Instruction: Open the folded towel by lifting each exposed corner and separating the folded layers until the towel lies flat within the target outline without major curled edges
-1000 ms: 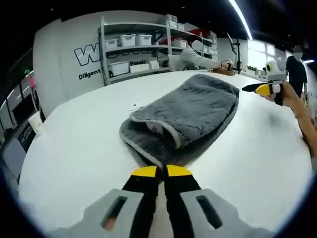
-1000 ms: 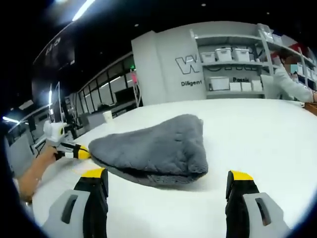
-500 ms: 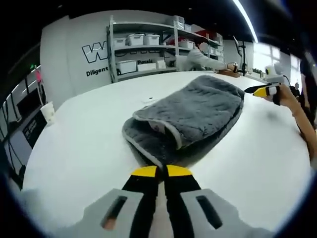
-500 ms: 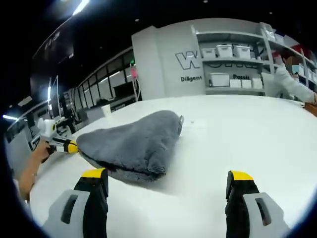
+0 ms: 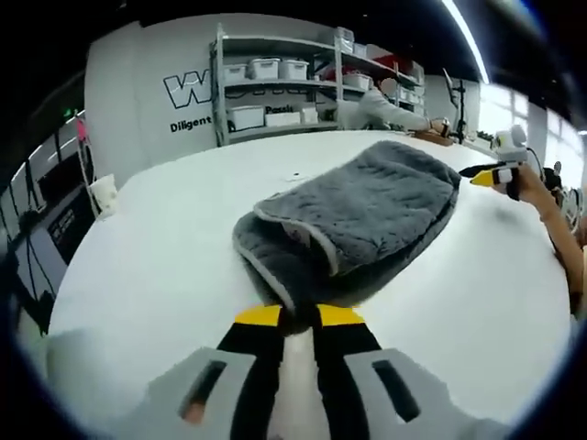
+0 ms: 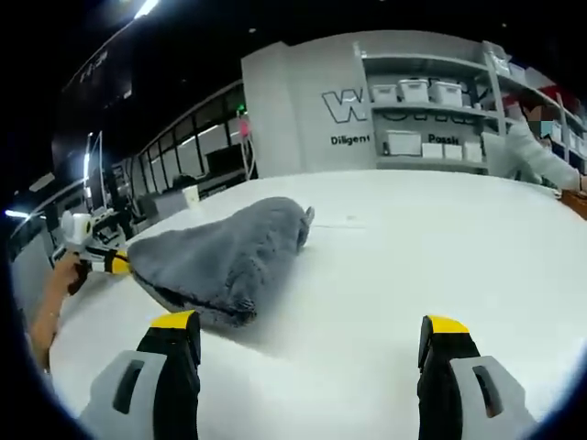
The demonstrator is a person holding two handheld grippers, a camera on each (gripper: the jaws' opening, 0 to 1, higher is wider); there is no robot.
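Note:
A grey folded towel [image 5: 367, 206] lies on the white table [image 5: 156, 266], its upper layer's pale hem curling back near me. My left gripper [image 5: 298, 316] sits low at the towel's near edge, jaws a little apart, the dark edge right at the tips. In the right gripper view the towel [image 6: 220, 257] is a grey mound to the left, with the left gripper [image 6: 115, 264] touching its far left end. My right gripper [image 6: 307, 325] hovers wide open above bare table, right of the towel. It also appears as a yellow tip [image 5: 486, 174] beyond the towel's far right side.
Shelves [image 5: 275, 92] with white bins stand against the back wall, and a person [image 5: 385, 105] leans over the table's far end. A white cup [image 5: 106, 194] stands off the table's left side. Open table surface [image 6: 413, 238] stretches right of the towel.
The left jaws, shut before, have parted slightly at the towel's edge. The right gripper's camera has swung right, so the towel sits further left in its view.

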